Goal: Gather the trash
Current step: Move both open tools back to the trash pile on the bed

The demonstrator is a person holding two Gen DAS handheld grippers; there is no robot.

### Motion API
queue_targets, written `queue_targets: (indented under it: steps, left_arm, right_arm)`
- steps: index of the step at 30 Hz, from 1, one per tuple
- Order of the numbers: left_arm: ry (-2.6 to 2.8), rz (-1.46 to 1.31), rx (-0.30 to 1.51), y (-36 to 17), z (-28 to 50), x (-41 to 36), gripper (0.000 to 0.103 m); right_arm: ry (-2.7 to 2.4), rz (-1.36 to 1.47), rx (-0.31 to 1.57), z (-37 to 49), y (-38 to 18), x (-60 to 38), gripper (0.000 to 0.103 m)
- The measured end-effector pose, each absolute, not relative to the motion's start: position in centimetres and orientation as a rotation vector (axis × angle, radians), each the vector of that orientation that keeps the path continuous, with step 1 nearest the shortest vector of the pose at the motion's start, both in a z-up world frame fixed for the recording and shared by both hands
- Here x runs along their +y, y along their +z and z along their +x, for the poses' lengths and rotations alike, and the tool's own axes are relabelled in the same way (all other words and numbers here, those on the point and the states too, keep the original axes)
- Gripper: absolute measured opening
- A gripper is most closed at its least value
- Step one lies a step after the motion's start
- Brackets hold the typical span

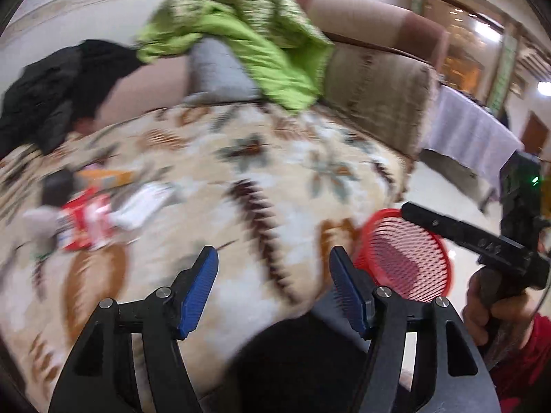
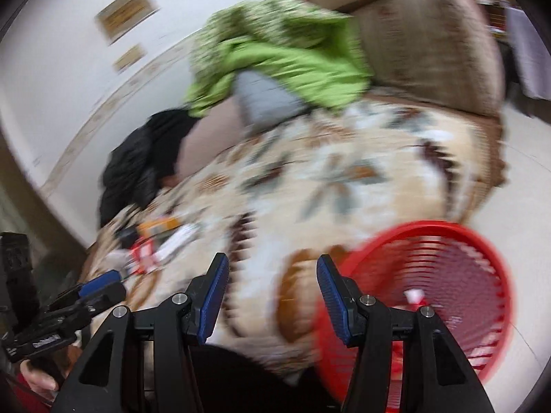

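Both views are blurred. A heap of trash lies on the patterned sofa cover: a red-and-white wrapper (image 1: pixel 86 220) (image 2: pixel 146 253), an orange box (image 1: pixel 106 177) and a white packet (image 1: pixel 144 203). It is far left of my left gripper (image 1: pixel 273 289), which hangs open over the cover with nothing between its blue pads. A red mesh basket (image 1: pixel 406 258) (image 2: pixel 423 225) stands low by the sofa's front edge, with a small white-and-red scrap (image 2: pixel 415 297) in it. My right gripper (image 2: pixel 273 285) is open and empty, just left of the basket.
A green cloth (image 1: pixel 241 34) and a grey pillow (image 1: pixel 220 69) lie against the sofa back, with a black jacket (image 1: pixel 58 86) at the left end. A table with a white cloth (image 1: pixel 465 130) stands beyond the sofa arm (image 1: pixel 378 79). A hand (image 1: pixel 496 313) holds the right tool.
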State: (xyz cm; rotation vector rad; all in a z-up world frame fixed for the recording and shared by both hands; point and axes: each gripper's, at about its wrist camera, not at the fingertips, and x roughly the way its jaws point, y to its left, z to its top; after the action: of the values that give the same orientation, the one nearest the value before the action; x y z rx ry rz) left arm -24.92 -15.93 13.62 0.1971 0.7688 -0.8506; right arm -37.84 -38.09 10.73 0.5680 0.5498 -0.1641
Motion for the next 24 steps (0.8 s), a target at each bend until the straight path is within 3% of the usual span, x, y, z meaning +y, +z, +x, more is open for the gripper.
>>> queue_targets:
  steps: [8,14,24]
  left_arm:
    - [-0.583,0.094,0.762,13.0,-20.8,-4.2,0.068]
    - [-0.398,0.041,0.760,11.8,-14.8,1.4,0.075]
    - [-0.209,0.064,0.827,8.3,-4.2,-1.0,0.085]
  right_arm:
    - [0.057,0.444,0.617,-31.4,12.1,-29.4,0.060]
    - [0.134,0.421,0.645,-27.5,13.1,-26.4,0.064]
    - [0.181,0.393,0.713,-21.5,11.1,-25.3,0.068]
